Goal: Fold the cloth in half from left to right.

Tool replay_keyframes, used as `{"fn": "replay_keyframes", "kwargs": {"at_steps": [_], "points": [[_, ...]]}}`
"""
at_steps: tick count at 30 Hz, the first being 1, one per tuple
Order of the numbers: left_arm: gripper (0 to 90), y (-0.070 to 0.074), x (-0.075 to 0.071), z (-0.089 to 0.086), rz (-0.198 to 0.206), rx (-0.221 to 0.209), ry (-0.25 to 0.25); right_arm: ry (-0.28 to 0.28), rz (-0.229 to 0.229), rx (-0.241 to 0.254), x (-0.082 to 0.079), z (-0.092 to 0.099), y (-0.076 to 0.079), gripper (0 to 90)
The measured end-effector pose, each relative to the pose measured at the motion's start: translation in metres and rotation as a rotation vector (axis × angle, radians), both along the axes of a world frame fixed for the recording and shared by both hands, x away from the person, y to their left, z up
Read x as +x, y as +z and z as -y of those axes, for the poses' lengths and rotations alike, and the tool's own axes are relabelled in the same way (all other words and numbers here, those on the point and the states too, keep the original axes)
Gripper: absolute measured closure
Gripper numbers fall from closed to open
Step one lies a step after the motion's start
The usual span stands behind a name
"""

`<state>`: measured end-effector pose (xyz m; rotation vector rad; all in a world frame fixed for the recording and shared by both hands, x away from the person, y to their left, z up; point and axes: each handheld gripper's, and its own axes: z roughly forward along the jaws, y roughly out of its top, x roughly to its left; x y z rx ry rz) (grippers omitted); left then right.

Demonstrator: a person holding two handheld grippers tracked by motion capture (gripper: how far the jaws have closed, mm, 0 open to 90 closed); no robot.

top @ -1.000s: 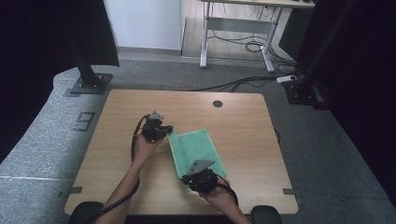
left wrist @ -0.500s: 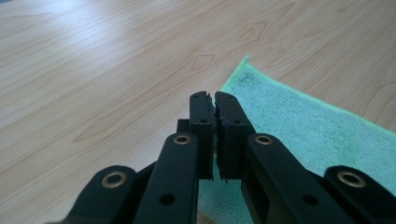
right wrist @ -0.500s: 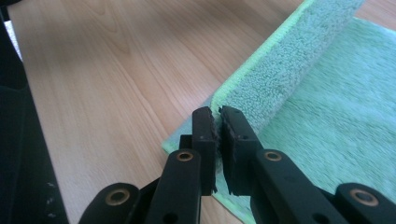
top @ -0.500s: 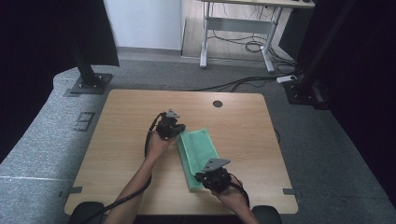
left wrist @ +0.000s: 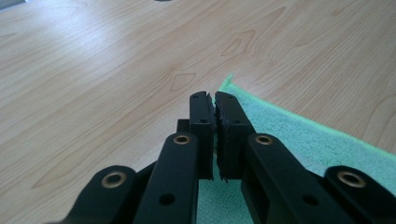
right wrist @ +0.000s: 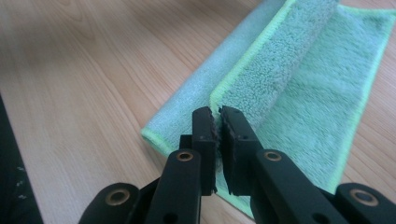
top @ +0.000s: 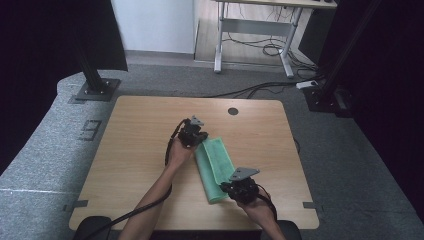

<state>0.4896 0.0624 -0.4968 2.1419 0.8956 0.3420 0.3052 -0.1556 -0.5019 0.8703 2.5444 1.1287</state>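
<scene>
A green microfibre cloth (top: 216, 160) lies on the wooden table (top: 135, 140), right of centre, with one long side folded over itself. My left gripper (top: 201, 142) is at the cloth's far corner, shut on it; in the left gripper view the jaws (left wrist: 215, 100) meet on the cloth (left wrist: 303, 140) at its hem corner. My right gripper (top: 224, 187) is at the near end, shut on the edge of the upper layer. In the right gripper view the jaws (right wrist: 218, 116) pinch the bright hem of the folded-over layer of cloth (right wrist: 299, 79).
A round cable hole (top: 233, 111) sits near the table's far edge. Bare wood spreads left of the cloth. Black stand bases (top: 95, 90) rest on the grey floor beyond the table, and a desk frame (top: 255, 40) with cables stands farther back.
Both grippers have moved to the right, carrying the cloth's long edge with them. The cloth, spread wide a second ago, now lies folded into a narrower strip.
</scene>
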Motion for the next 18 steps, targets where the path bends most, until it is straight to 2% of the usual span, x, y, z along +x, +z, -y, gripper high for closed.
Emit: {"fn": "replay_keyframes", "kwargs": {"at_steps": [8,18], "points": [[85.7,-0.01,0.006,0.012,-0.007,0.038,-0.013,-0.031,-0.012,-0.019,0.004,0.011,-0.007,83.2],[85.2,-0.022,0.012,0.023,-0.016,0.052,-0.016,-0.061,-0.029,-0.035,0.01,0.02,-0.016,83.0]]}}
